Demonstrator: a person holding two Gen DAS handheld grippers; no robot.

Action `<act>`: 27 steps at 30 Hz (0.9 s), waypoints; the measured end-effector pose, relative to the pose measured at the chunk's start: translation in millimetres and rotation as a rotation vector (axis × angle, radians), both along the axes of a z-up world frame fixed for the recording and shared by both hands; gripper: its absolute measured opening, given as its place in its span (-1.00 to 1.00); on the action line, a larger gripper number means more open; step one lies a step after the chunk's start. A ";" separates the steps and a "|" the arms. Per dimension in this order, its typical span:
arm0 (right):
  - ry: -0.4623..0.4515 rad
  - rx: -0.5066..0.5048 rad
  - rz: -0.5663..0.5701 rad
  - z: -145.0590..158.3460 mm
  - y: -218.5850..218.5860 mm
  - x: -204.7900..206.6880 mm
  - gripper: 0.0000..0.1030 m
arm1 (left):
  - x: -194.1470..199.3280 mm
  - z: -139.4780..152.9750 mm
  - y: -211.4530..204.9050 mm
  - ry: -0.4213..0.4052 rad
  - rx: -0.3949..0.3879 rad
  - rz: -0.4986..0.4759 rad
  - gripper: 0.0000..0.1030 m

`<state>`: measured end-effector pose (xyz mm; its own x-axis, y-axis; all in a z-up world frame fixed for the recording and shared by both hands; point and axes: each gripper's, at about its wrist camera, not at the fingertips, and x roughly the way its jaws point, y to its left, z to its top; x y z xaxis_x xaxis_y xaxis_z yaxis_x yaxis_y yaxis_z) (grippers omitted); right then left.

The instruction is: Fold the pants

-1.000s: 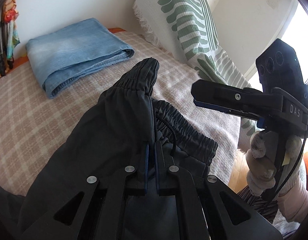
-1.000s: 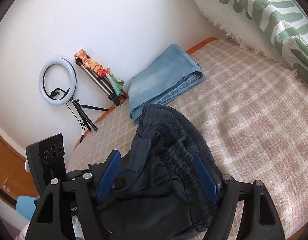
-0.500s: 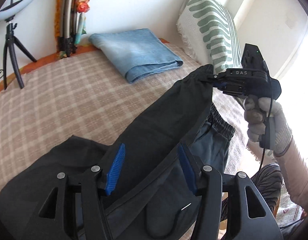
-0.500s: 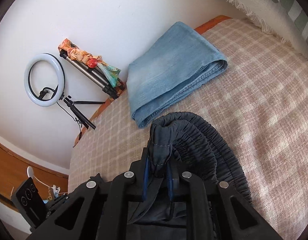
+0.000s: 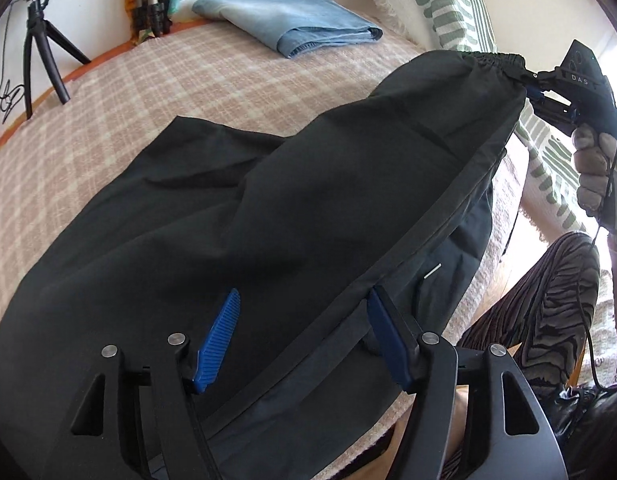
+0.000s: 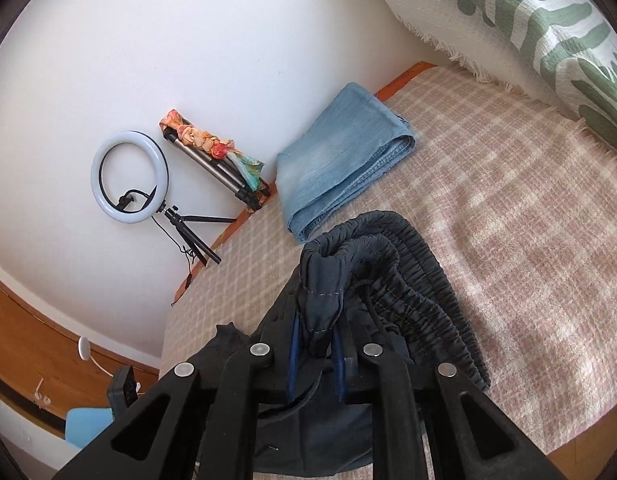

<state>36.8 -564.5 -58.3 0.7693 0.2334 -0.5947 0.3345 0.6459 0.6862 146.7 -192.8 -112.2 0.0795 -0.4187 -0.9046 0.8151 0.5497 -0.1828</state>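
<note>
Black pants (image 5: 308,208) with an elastic waistband lie stretched across the checked bed cover (image 5: 156,92). My right gripper (image 6: 316,344) is shut on the gathered waistband (image 6: 392,276) and holds it lifted; it also shows in the left wrist view (image 5: 536,92) at the upper right, pulling the waistband taut. My left gripper (image 5: 304,332) is open, with blue pads (image 5: 218,340) either side of the dark side seam of the pants, just above the cloth near the bed's front edge.
Folded blue jeans (image 5: 292,24) lie at the far side of the bed. A green-patterned pillow (image 5: 448,4) leans at the right. A ring light on a tripod (image 6: 128,178) and bundled stands (image 6: 216,160) are by the wall. The person's patterned leg (image 5: 548,304) is at the right.
My left gripper opened, let go of the pants and drew back along them. My right gripper closed on the waistband and pulled it away, stretching the pants out.
</note>
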 end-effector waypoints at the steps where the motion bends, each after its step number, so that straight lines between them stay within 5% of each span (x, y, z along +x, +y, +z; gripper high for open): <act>1: 0.008 0.017 -0.015 -7.5 -3.2 -10.3 -0.76 | -7.1 -0.1 -0.6 -0.014 0.002 -0.018 0.28; 6: 0.090 0.080 -0.040 -50.8 -21.3 -28.5 -0.76 | -38.4 -0.3 -7.5 -0.065 -0.001 -0.107 0.28; 13: 0.176 0.032 0.010 -72.5 -12.4 -16.1 -0.75 | -55.7 -18.5 -7.6 -0.021 0.015 -0.148 0.26; 18: 0.153 0.040 0.019 -66.9 -10.0 -30.3 -0.75 | -65.5 -20.6 -1.0 -0.066 0.017 -0.174 -0.24; 20: 0.195 -0.008 0.002 -72.4 -16.0 -29.7 -0.76 | -61.0 -19.7 0.8 -0.041 -0.004 -0.165 -0.75; 23: 0.247 0.010 0.024 -85.7 -19.5 -24.0 -0.71 | -60.4 -20.6 4.5 -0.015 -0.027 -0.148 -0.86; 27: 0.266 -0.139 0.057 -61.5 -6.3 -25.6 -0.24 | -68.8 -21.2 12.1 0.009 -0.041 -0.172 -0.88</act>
<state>11.2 -570.8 -119.7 0.5699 0.1742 -0.8031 0.4513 0.7504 0.4830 78.0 -180.7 -133.4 -0.0041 -0.4622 -0.8868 0.8946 0.3946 -0.2098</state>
